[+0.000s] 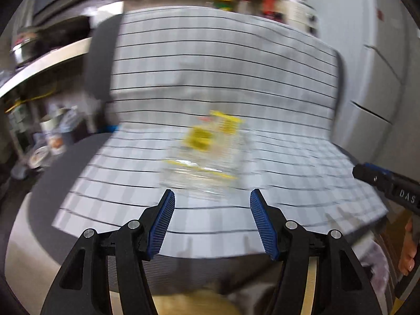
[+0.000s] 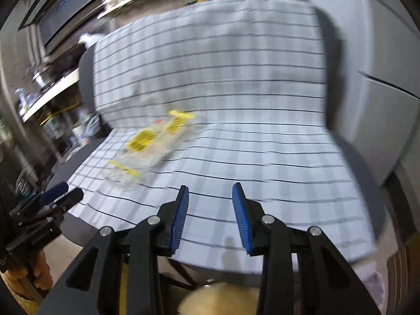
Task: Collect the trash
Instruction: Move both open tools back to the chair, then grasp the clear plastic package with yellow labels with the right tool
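Left tool (image 1: 212,202): jaws spread wide, nothing between the blue pads (image 1: 164,223); it points down at the wrapper from just in front.
Right tool (image 2: 210,197): jaws part open, narrower than the left's, and empty; aimed at bare cloth to the right of the wrapper.
Wrapper (image 1: 207,155): clear plastic with yellow print, lying flat on the seat of the chair, a little ahead of the left tool's tips (both views are smeared, so its edges are hard to trace). From the right wrist it sits up and to the left (image 2: 152,149).
Chair (image 1: 99,60): dark, draped with a checked cloth (image 1: 223,60) over back and seat.
Surroundings: shelves (image 1: 52,57) with pots and jars at left, pale cabinet doors (image 1: 372,78) at right.
Step in hand: by my reading, the approach to the wrapper, with the left tool the better placed.
Doing it well: come in low and slow along the seat, one pad under or against a raised edge of the plastic, then close firmly; thin film slips and crumples, so pinch a fold, not the flat middle.
Risk: catching the cloth with the wrapper and dragging it off the chair; lift a little and check before pulling away.
Right tool's part: it could hold the cloth down beside the wrapper.
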`<state>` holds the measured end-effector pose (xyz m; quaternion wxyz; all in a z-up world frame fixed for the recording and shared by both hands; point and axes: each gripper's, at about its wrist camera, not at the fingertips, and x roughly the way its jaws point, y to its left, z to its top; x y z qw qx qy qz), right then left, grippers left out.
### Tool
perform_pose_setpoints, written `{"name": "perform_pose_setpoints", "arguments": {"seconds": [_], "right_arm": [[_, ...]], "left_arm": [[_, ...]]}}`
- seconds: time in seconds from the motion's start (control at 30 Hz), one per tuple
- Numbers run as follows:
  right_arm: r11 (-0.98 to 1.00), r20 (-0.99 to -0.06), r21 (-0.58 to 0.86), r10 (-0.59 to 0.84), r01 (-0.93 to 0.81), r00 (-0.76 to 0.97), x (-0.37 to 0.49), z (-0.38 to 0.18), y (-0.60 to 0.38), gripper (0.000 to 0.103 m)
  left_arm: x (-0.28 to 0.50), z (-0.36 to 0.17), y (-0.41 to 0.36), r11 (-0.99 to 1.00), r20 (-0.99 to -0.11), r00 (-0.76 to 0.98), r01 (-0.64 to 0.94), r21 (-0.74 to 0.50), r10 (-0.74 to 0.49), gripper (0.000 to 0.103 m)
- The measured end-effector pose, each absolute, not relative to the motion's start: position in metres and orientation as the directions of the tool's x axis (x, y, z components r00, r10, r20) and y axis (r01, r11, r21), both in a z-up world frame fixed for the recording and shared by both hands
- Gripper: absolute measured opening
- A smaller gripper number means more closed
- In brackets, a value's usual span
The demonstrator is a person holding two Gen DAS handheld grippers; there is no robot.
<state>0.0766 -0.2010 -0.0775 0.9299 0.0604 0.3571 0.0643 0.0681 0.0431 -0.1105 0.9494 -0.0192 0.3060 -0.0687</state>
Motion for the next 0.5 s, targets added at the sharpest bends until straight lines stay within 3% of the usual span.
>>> {"name": "perform_pose_setpoints", "arguments": {"seconds": [0.23, 0.5], "right_arm": [[0.967, -0.716, 0.193, 0.255, -0.166, 0.65, 0.139, -0.109, -0.126, 0.034], [0.97, -0.776, 0.208, 0.241, -0.125, 0.583, 0.185, -0.143, -0.085, 0.034]], "left_arm": [[0.087, -0.12, 0.098, 0.997, -0.593, 0.805, -0.019, -0.075, -0.03, 0.061], [0.1, -0.132, 0.116, 0.993, -0.617, 0.787, -0.058, -0.099, -0.016, 0.061]]}}
